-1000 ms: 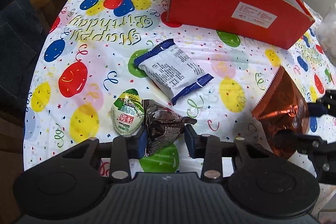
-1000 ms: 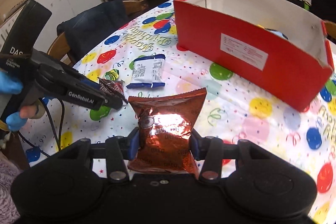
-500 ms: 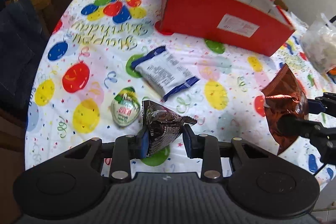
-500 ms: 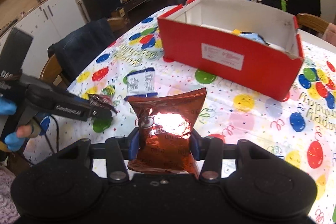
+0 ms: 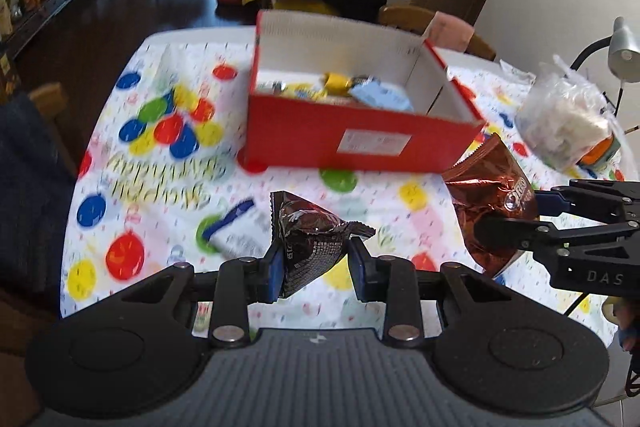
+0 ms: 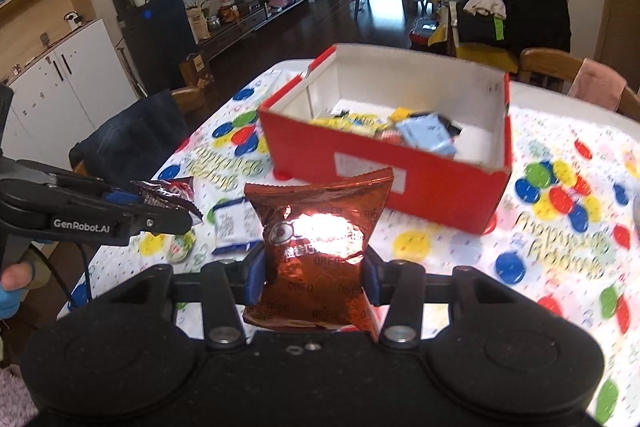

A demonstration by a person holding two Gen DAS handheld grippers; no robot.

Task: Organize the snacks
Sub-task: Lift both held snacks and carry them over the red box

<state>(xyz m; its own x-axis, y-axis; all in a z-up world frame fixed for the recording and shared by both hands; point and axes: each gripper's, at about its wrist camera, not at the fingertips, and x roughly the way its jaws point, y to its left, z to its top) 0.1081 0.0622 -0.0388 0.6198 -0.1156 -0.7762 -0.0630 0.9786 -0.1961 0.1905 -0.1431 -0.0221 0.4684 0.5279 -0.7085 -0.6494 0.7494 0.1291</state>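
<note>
Above a dining table spread with a balloon-print birthday cloth (image 5: 132, 187), my left gripper (image 5: 314, 267) is clamped on a dark brown crinkled snack packet (image 5: 312, 239), its blue pads pinching the wrapper's lower half while the serrated top edge stands up and leans left. My right gripper (image 6: 312, 279) grips a shiny copper Oreo bag (image 6: 316, 239) by both side edges, the bag upright with light glaring off its front; from the left camera that same bag (image 5: 490, 203) hangs at the right, just near of the box corner. Both packets are held clear of the cloth. Farther across the table sits the open red box (image 5: 360, 143), white inside, a white label on its near wall, already holding yellow and pale blue wrapped snacks (image 6: 424, 139). On the cloth, near and left of the box, lie a white packet with blue ends (image 6: 232, 227) and a small green-topped egg-shaped snack (image 6: 182, 247). A clear plastic bag of pale items (image 5: 564, 123) rests at the far right of the table.
</note>
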